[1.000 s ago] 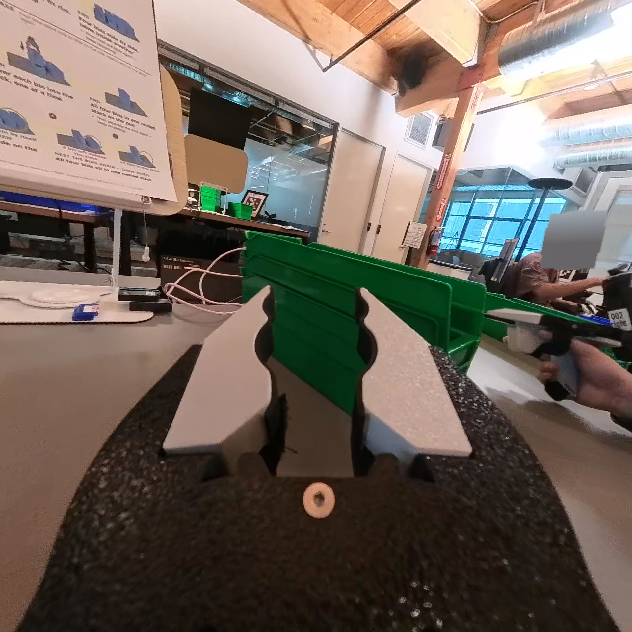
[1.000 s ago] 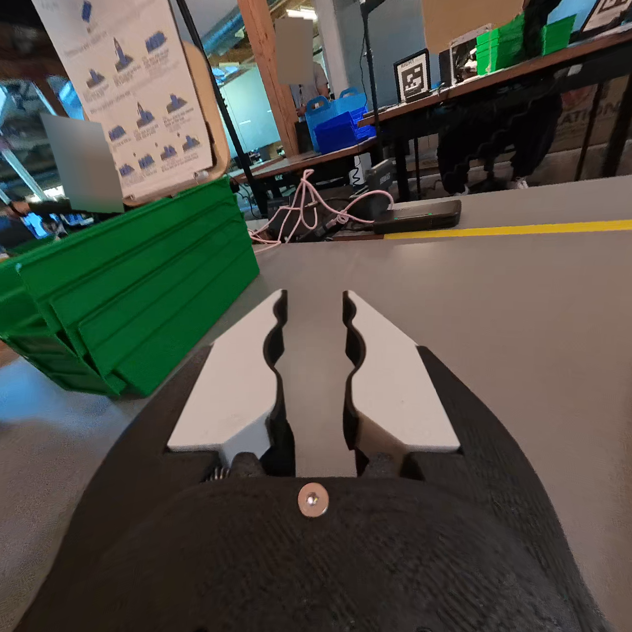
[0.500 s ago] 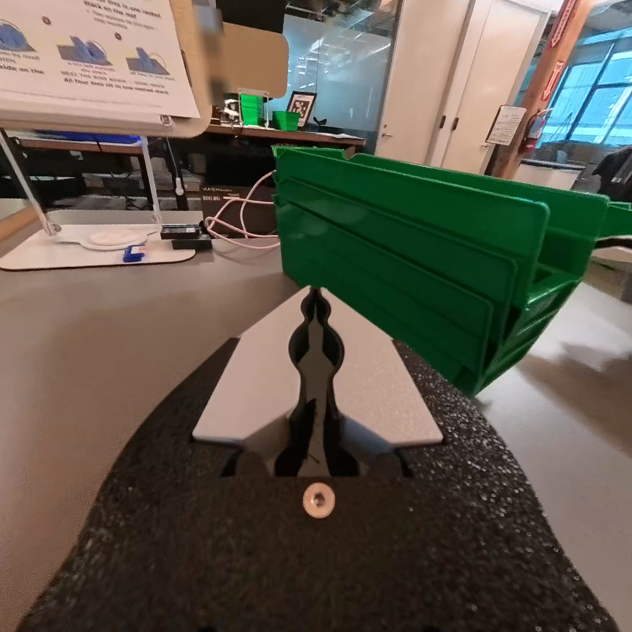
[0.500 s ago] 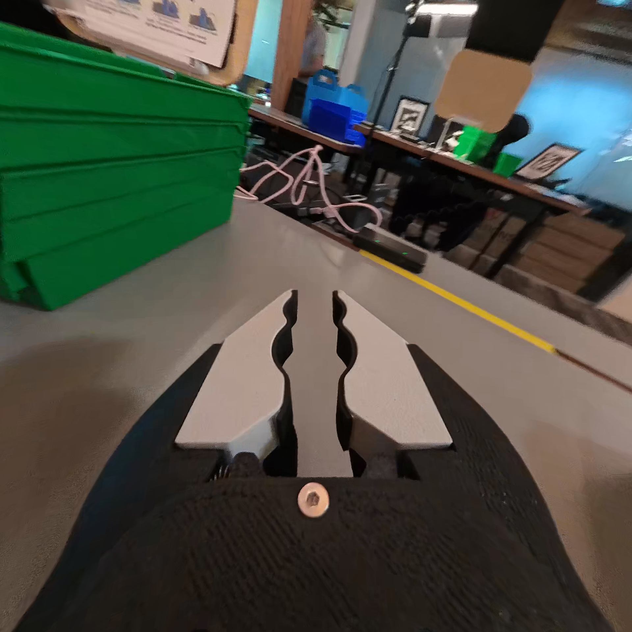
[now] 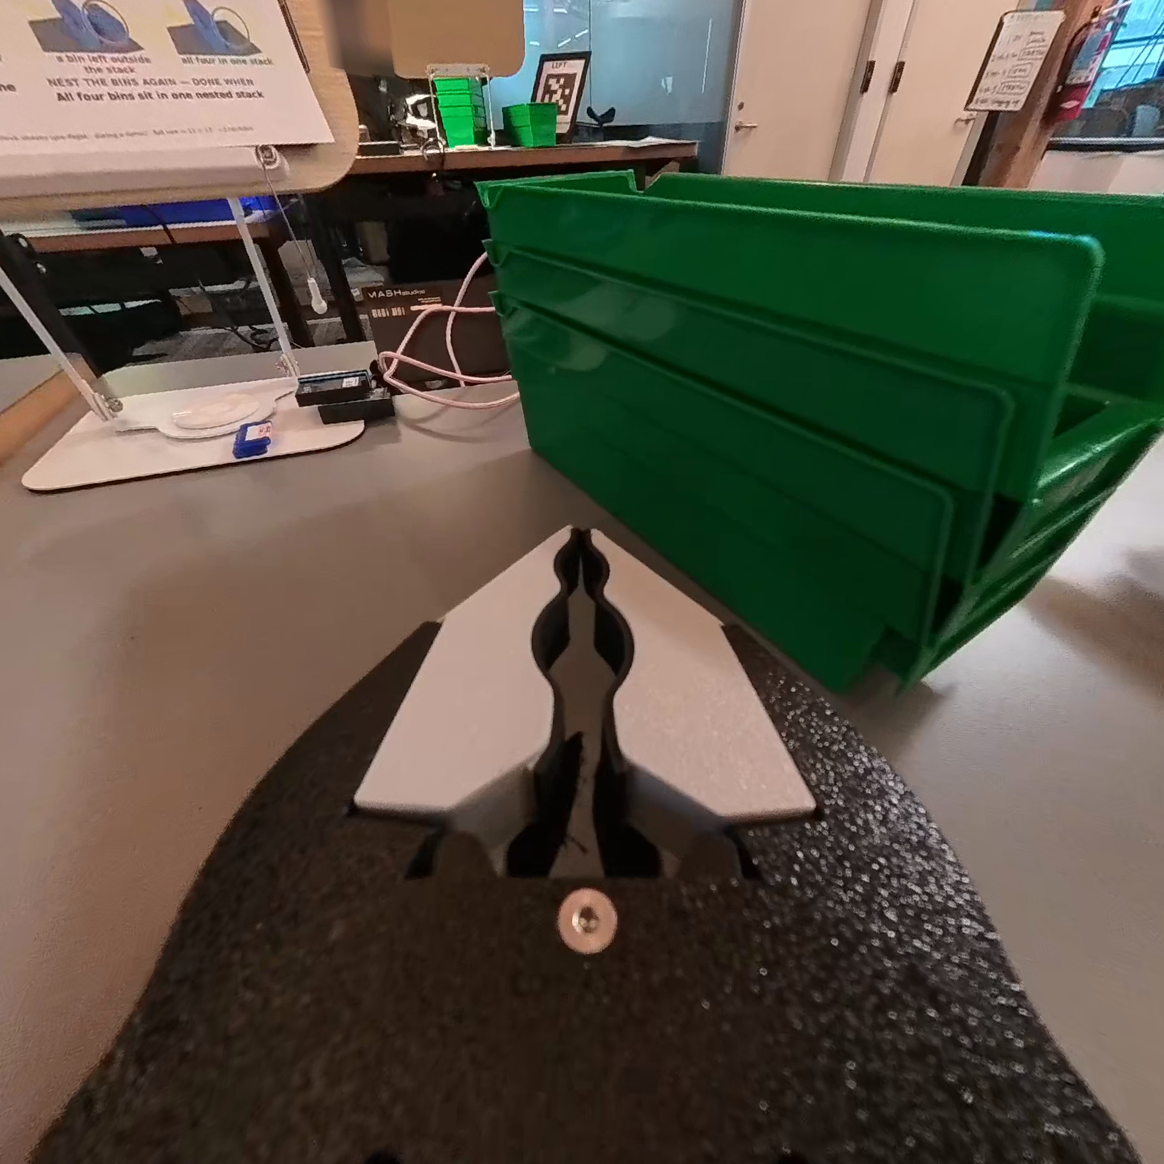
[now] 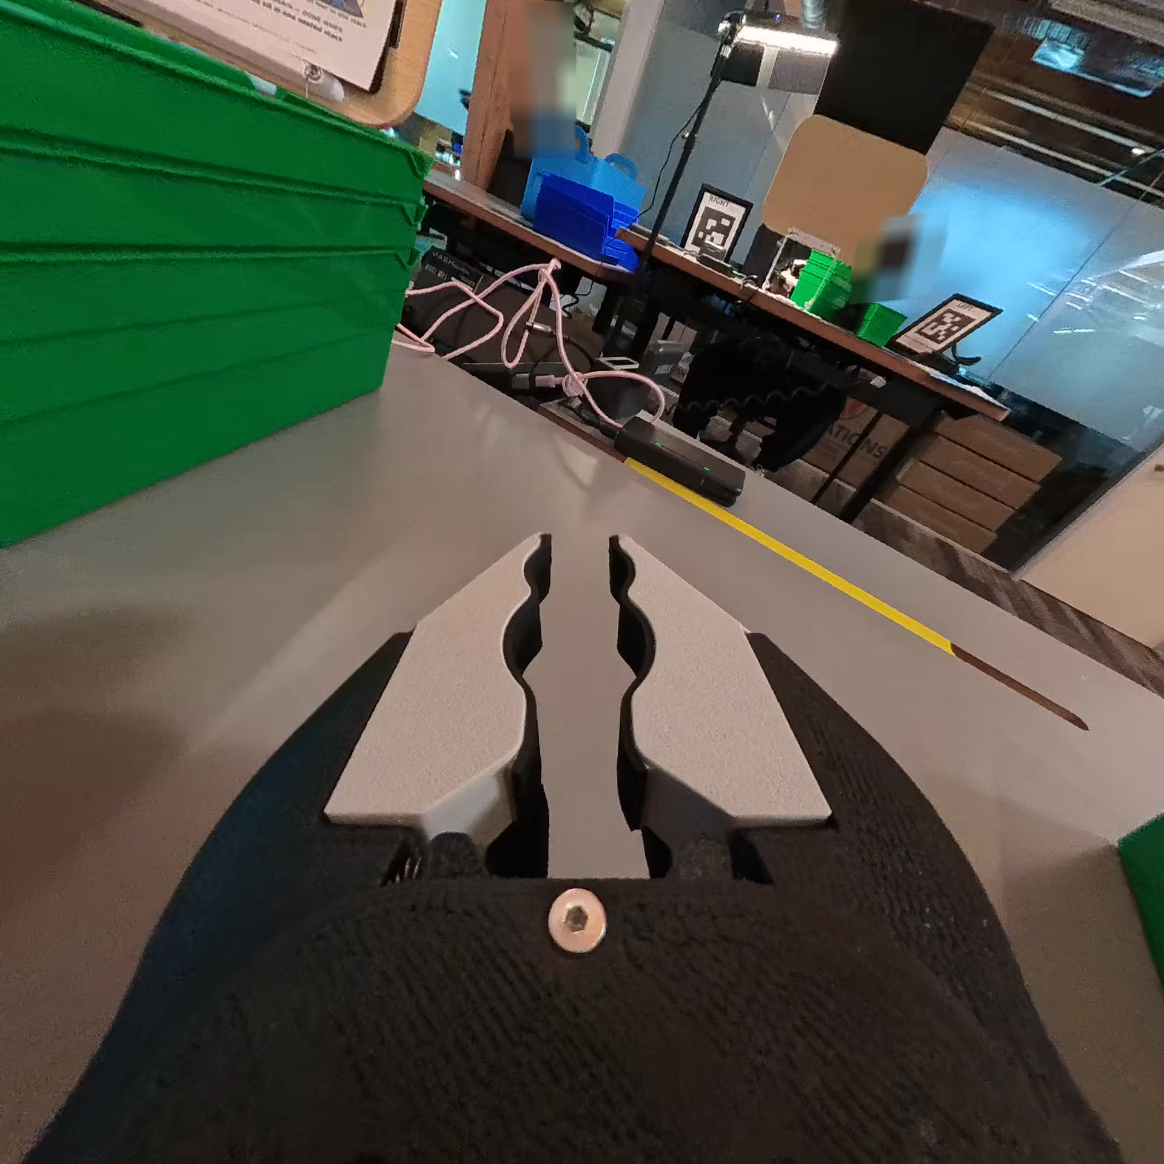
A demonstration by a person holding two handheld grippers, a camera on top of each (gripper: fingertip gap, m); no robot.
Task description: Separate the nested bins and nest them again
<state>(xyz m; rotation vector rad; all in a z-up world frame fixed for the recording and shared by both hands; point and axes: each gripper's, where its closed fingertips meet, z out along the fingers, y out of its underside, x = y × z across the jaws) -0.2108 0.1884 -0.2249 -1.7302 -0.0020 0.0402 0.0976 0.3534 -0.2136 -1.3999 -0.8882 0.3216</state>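
A nested stack of green bins (image 5: 787,403) stands on the grey table (image 5: 220,598), to the right of and beyond my left gripper (image 5: 581,535). The left gripper is shut and empty, low over the table, a little short of the stack's near side. In the right wrist view the same stack (image 6: 189,302) fills the upper left. My right gripper (image 6: 579,538) is open a small way and empty, low over the table, to the right of the stack. A green corner (image 6: 1143,894) shows at the right edge of that view.
A white sign stand (image 5: 189,434) with an instruction sheet stands at the back left. Pink cables (image 5: 441,371) and small black boxes (image 5: 353,403) lie behind the stack. A black device (image 6: 680,456) and a yellow strip (image 6: 787,554) mark the table's far edge.
My left gripper closed from open to shut and drew back to the left of the stack. My right gripper swung right, away from the stack, and narrowed a little.
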